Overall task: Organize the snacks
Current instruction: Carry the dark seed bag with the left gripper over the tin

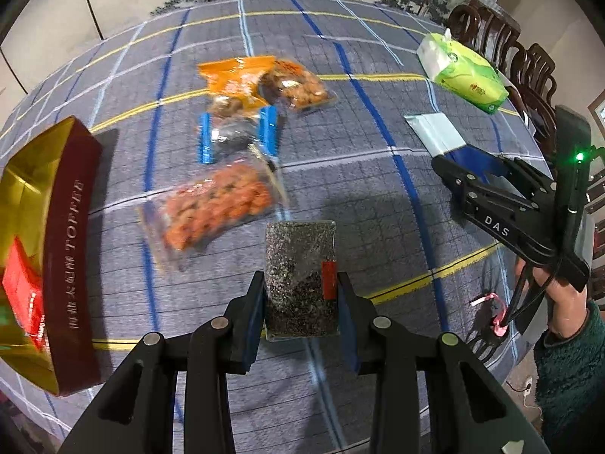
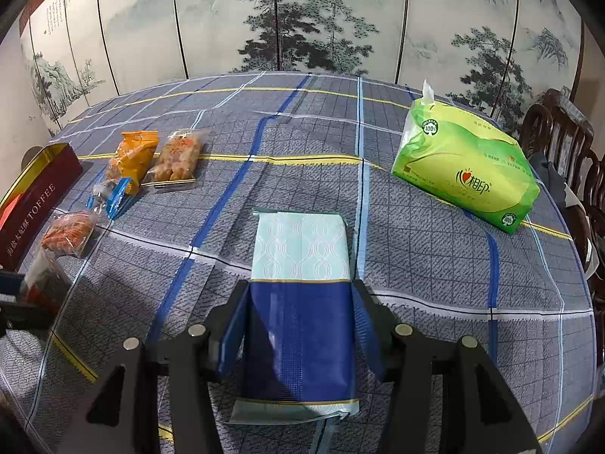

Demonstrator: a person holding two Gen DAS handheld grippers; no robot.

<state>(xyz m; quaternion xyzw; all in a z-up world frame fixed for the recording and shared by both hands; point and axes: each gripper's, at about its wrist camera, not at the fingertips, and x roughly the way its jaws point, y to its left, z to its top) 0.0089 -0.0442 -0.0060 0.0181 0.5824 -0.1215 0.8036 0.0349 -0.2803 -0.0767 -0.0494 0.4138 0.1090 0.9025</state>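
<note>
My left gripper point(image 1: 300, 302) is shut on a clear packet of dark speckled snack point(image 1: 298, 265) and holds it above the table. Ahead of it lie an orange-red snack bag point(image 1: 215, 204), a blue-ended candy packet point(image 1: 238, 136), an orange packet point(image 1: 236, 77) and a bag of brown puffs point(image 1: 298, 87). A maroon and gold TOFFEE box point(image 1: 68, 257) stands open at the left, with red packets inside. My right gripper point(image 2: 298, 325) is shut on a blue and pale green flat packet point(image 2: 300, 295); this gripper also shows in the left wrist view point(image 1: 487, 181).
A green tissue pack point(image 2: 469, 166) lies at the far right of the checked tablecloth point(image 2: 435, 265). Dark wooden chairs point(image 2: 559, 140) stand along the right edge. A painted folding screen point(image 2: 302, 19) stands behind the table. The toffee box also shows in the right wrist view point(image 2: 34, 196).
</note>
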